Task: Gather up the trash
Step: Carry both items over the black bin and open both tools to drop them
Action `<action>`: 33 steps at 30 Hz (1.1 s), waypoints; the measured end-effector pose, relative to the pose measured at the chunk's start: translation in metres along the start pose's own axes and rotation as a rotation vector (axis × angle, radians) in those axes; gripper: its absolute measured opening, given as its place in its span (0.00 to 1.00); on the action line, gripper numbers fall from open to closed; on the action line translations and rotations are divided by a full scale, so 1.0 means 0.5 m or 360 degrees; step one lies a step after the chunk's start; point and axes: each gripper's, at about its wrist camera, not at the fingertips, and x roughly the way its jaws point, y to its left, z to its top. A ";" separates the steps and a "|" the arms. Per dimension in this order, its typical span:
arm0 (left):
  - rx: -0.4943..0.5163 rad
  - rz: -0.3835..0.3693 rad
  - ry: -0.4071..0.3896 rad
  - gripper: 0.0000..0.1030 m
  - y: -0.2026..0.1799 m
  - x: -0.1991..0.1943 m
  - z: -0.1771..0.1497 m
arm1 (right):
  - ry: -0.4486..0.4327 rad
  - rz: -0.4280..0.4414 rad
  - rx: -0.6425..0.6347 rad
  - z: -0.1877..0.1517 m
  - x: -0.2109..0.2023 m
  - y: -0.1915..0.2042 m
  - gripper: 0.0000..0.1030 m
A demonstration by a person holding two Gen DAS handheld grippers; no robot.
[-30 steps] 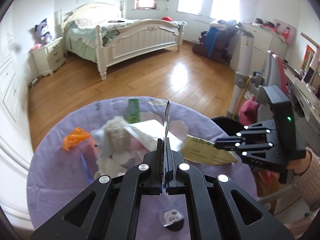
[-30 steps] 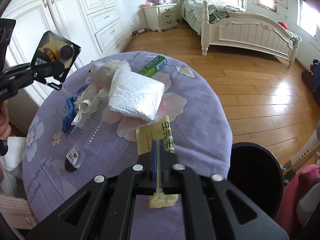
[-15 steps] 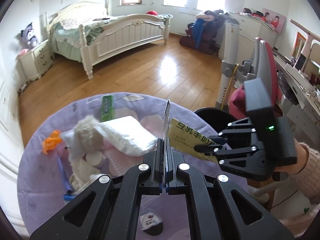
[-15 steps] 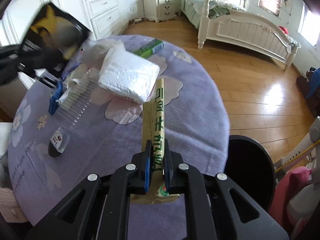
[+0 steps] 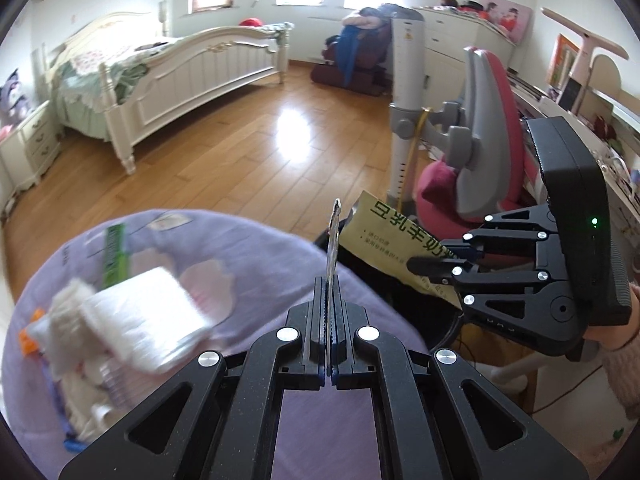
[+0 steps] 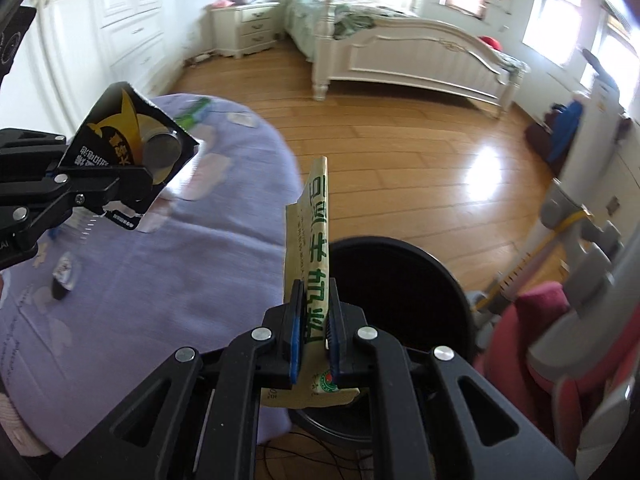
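The black trash bin (image 6: 400, 280) stands on the wood floor just beside the round table (image 6: 140, 300), its round mouth open; its inside is dark and I cannot tell what lies in it.

My right gripper (image 6: 315, 340) is clamped on a yellow paper wrapper (image 6: 312, 240) with green printed characters, flat and creased, standing on edge between the blue pads, its lower end hanging over the bin's rim. From my left wrist camera that same wrapper (image 5: 396, 240) is held level, over the bin (image 5: 380, 280), the right gripper (image 5: 424, 266) pointing leftward with my hand in a pink knitted sleeve behind it.

My left gripper (image 5: 329, 328) is squeezed shut on a thin battery card (image 5: 333, 236), seen edge-on, sticking straight up from the fingers. The right wrist camera shows its face: a black and gold card (image 6: 132, 152) with 1 round silver coin cell under a blister, held above the table's edge by the left gripper (image 6: 120, 188).

The table wears a soft lilac cloth with pale flower prints. Still on it: a white crinkly packet (image 5: 148, 312), fluffy white tissue (image 5: 68, 316), a green stick pack (image 5: 116, 252), an orange scrap (image 5: 28, 336) and a small dark oval piece (image 6: 64, 276). That pile is blurred.
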 end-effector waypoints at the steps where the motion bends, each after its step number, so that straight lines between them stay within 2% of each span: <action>1: 0.0016 -0.0011 0.0006 0.02 -0.009 0.009 0.004 | 0.0007 -0.0021 0.0036 -0.006 0.001 -0.017 0.10; 10: 0.0126 -0.0133 0.0109 0.02 -0.103 0.152 0.061 | 0.0111 -0.0176 0.0267 -0.045 0.048 -0.134 0.10; 17: 0.0107 -0.0211 0.0216 0.02 -0.133 0.249 0.080 | 0.0186 -0.0182 0.0359 -0.056 0.100 -0.172 0.11; 22: 0.0112 -0.0205 0.0227 0.03 -0.142 0.269 0.090 | 0.0216 -0.0195 0.0372 -0.056 0.117 -0.178 0.13; 23: 0.0114 -0.0209 0.0228 0.10 -0.143 0.270 0.093 | 0.0212 -0.0212 0.0382 -0.055 0.116 -0.177 0.14; 24: 0.0110 -0.0204 0.0223 0.24 -0.143 0.270 0.096 | 0.0214 -0.0217 0.0398 -0.053 0.117 -0.179 0.19; 25: 0.0102 -0.0195 0.0207 0.29 -0.141 0.267 0.098 | 0.0217 -0.0220 0.0409 -0.052 0.117 -0.180 0.31; 26: 0.0094 -0.0191 0.0189 0.34 -0.139 0.263 0.100 | 0.0212 -0.0241 0.0407 -0.050 0.115 -0.178 0.38; 27: 0.0077 -0.0194 0.0178 0.34 -0.135 0.260 0.103 | 0.0204 -0.0265 0.0400 -0.050 0.111 -0.173 0.49; 28: 0.0064 -0.0206 0.0173 0.34 -0.131 0.255 0.103 | 0.0192 -0.0286 0.0388 -0.048 0.107 -0.169 0.55; 32: 0.0061 -0.0189 0.0143 0.34 -0.117 0.223 0.098 | 0.0169 -0.0307 0.0368 -0.038 0.097 -0.154 0.63; 33: 0.0056 -0.0180 0.0132 0.34 -0.110 0.207 0.093 | 0.0162 -0.0313 0.0365 -0.036 0.095 -0.152 0.69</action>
